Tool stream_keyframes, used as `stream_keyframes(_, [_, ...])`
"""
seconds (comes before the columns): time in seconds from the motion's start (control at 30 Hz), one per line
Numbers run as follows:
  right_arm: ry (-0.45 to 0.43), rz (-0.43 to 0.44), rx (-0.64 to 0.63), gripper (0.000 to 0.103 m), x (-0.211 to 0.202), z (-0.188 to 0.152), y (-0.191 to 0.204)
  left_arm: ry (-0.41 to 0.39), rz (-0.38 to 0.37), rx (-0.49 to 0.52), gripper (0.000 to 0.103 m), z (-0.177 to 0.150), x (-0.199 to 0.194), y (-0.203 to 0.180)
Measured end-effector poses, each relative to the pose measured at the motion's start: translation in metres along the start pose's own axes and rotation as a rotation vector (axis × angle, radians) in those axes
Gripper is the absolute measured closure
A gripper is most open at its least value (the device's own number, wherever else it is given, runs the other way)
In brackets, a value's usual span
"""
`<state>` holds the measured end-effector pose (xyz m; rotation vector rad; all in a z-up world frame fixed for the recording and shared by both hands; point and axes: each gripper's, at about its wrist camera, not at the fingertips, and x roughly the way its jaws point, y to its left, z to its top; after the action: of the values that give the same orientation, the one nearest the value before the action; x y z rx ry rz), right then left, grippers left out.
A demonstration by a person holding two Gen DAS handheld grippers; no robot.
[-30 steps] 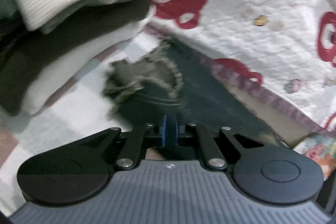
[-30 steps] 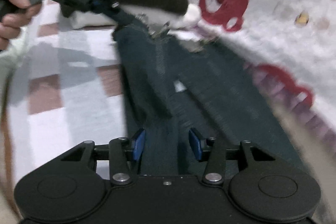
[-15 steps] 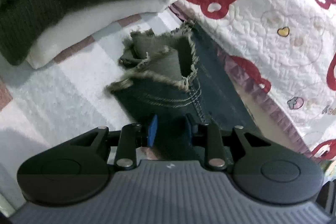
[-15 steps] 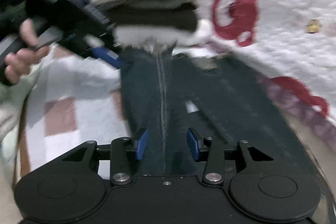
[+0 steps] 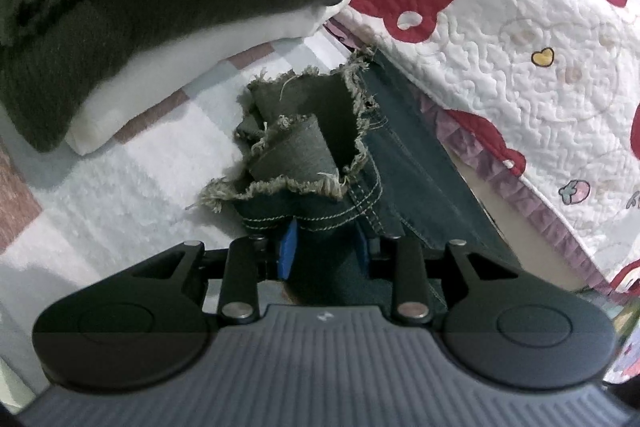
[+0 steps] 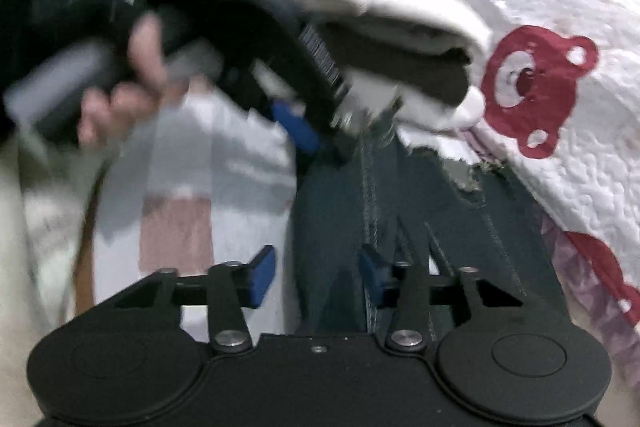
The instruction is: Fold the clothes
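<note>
Left wrist view: the left claw (image 5: 324,247) has its jaws opening, with the dark denim of the jeans (image 5: 404,163) between its blue pads, just behind the frayed hem (image 5: 280,183). The pads look loose against the cloth rather than pinching it. The jeans lie stretched along a checked blanket (image 5: 120,211), beside a white quilt with red bears (image 5: 520,39) and right under a stack of folded clothes (image 5: 168,3).

In the right wrist view, which is blurred, the right claw (image 6: 316,273) has its jaws closing around the near edge of the same jeans (image 6: 472,227); one pad sits on the denim and the other stands clear of it, over the blanket, so it is not pinching yet. The person's left hand (image 6: 120,83) holds the other tool up near the stack.

The trouble I can see coming: the hem is crumpled and turned back on itself, so with nothing holding that end, any fold may come out lopsided. The frayed threads could snag on a pad. The stack sits so close that a sweep of the left tool could topple it. The right claw may catch only one layer.
</note>
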<state>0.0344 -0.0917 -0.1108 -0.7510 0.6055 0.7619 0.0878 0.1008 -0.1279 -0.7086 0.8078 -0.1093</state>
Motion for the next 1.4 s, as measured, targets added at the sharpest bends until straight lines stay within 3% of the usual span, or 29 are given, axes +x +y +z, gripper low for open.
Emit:
stream_keyframes(0.07, [0.042, -0.027, -0.046, 0.101, 0.011, -0.005, 0.002, -0.009, 0.016, 0.028, 0.074, 0.003, -0.005, -0.003])
stream_keyframes(0.13, [0.03, -0.04, 0.014, 0.101, 0.007, -0.004, -0.012, -0.035, 0.017, 0.05, 0.074, 0.007, -0.012, -0.006])
stream_keyframes(0.27, [0.006, -0.03, 0.34, 0.102, 0.003, -0.012, -0.076, -0.065, 0.002, 0.084, 0.069, 0.012, -0.02, -0.011])
stream_keyframes(0.37, [0.063, 0.009, 0.562, 0.101, 0.02, -0.041, -0.115, -0.025, 0.005, 0.115, 0.063, 0.006, -0.009, -0.016])
stream_keyframes(0.53, [0.099, 0.004, 0.731, 0.093, 0.024, -0.07, -0.129, 0.051, 0.014, 0.154, 0.063, -0.008, 0.008, -0.022])
stream_keyframes(0.6, [0.089, -0.03, 0.744, 0.078, 0.015, -0.072, -0.128, 0.059, 0.013, 0.176, 0.062, -0.01, 0.01, -0.027])
stream_keyframes(0.7, [0.026, -0.031, 0.688, 0.073, 0.001, -0.067, -0.119, 0.065, 0.009, 0.197, 0.062, -0.013, 0.01, -0.032])
stream_keyframes(0.8, [-0.04, 0.042, 0.594, 0.063, -0.006, -0.056, -0.109, 0.07, -0.001, 0.192, 0.062, -0.014, 0.01, -0.034])
stream_keyframes(0.87, [-0.03, 0.071, 0.514, 0.054, -0.002, -0.047, -0.097, 0.074, -0.006, 0.187, 0.062, -0.014, 0.011, -0.034])
stream_keyframes(0.93, [0.005, 0.078, 0.418, 0.051, 0.007, -0.04, -0.084, 0.085, -0.006, 0.18, 0.061, -0.015, 0.012, -0.032])
stream_keyframes(1.0, [0.075, 0.054, 0.3, 0.052, 0.023, -0.037, -0.078, 0.111, -0.004, 0.161, 0.058, -0.015, 0.015, -0.029])
stream_keyframes(1.07, [0.096, 0.033, 0.283, 0.052, 0.032, -0.036, -0.082, 0.132, -0.018, 0.131, 0.058, -0.016, 0.017, -0.026])
stream_keyframes(1.1, [0.105, 0.022, 0.278, 0.059, 0.036, -0.036, -0.084, 0.137, -0.025, 0.119, 0.058, -0.016, 0.017, -0.025])
stream_keyframes(1.17, [0.092, 0.051, 0.353, 0.08, 0.036, -0.039, -0.097, 0.135, -0.035, 0.106, 0.058, -0.014, 0.015, -0.025])
stream_keyframes(1.23, [0.061, 0.088, 0.443, 0.094, 0.031, -0.042, -0.106, 0.133, -0.045, 0.092, 0.057, -0.013, 0.014, -0.025])
stream_keyframes(1.4, [-0.091, 0.213, 0.663, 0.094, -0.005, -0.046, -0.111, 0.108, -0.092, -0.003, 0.053, -0.007, 0.004, -0.018])
